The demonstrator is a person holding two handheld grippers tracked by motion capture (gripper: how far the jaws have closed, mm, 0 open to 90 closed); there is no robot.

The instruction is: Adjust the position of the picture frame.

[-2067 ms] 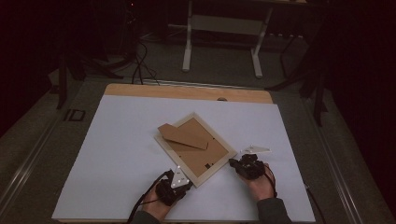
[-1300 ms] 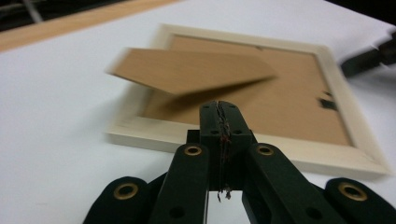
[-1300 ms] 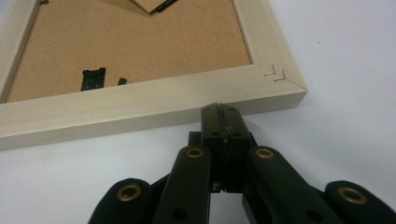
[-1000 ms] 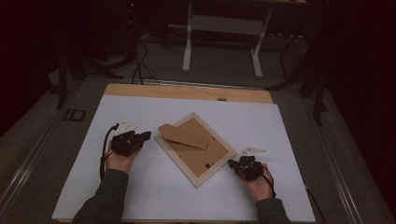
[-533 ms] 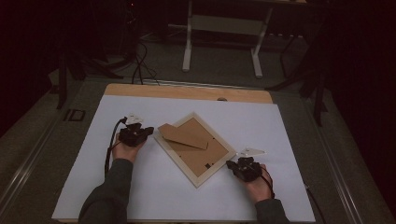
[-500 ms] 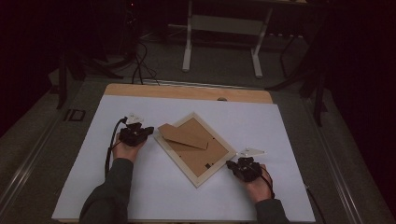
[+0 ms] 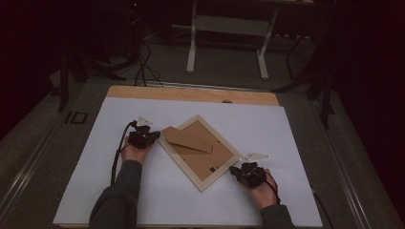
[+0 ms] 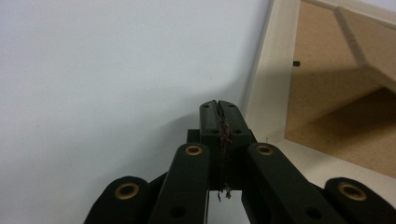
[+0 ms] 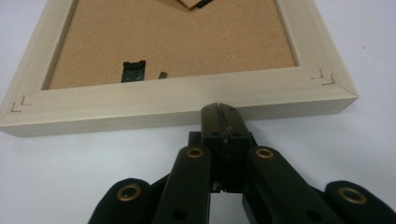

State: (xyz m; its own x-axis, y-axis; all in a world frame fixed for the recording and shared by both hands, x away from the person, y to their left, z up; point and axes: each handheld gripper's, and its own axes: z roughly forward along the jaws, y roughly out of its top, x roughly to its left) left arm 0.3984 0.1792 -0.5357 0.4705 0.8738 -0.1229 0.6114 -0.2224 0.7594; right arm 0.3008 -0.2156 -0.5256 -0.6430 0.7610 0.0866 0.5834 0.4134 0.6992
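A pale wooden picture frame point(image 7: 198, 148) lies face down and turned diagonally on the white table cover, brown backing board up, with its cardboard stand point(image 7: 187, 138) folded out. My left gripper point(image 7: 155, 136) is shut, its tip just off the frame's left corner point(image 8: 268, 98). My right gripper point(image 7: 232, 170) is shut too, its closed tip point(image 9: 219, 108) against the frame's lower-right side rail point(image 9: 187, 105). A small black clip point(image 9: 132, 71) sits on the backing board near that rail.
The white cover point(image 7: 105, 138) spreads over a wooden table whose bare far edge point(image 7: 191, 93) shows. Beyond it are a dark floor, cables point(image 7: 143, 67) and a white stand point(image 7: 227, 28). A cable trails from each gripper.
My left hand has moved from the near edge up the left side to the frame's left corner. The right gripper has stayed at the lower-right rail. The frame has barely shifted.
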